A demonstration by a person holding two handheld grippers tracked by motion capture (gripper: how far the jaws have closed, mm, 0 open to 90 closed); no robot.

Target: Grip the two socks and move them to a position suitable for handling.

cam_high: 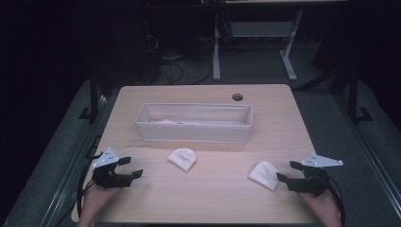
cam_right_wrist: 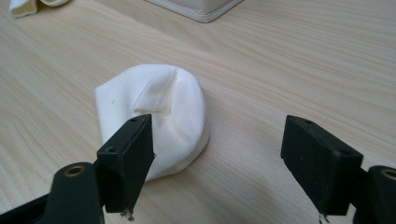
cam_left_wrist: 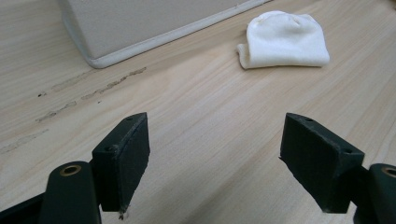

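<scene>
Socks, two white bundles (cam_high: 182, 159) (cam_high: 264, 174), lie at lower centre outside the fabric bin (cam_high: 194, 134); left gripper (cam_high: 131, 167) and right gripper (cam_high: 286, 171) gape empty, nothing picked up yet.

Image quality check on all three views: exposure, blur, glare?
High view: table evenly lit, room behind nearly black, picture soft. Left gripper view: sharp wood grain, no glare, folded white cloth slightly bright. Right gripper view: nearer white cloth well exposed, its folds readable; near black jaws slightly soft.
</scene>
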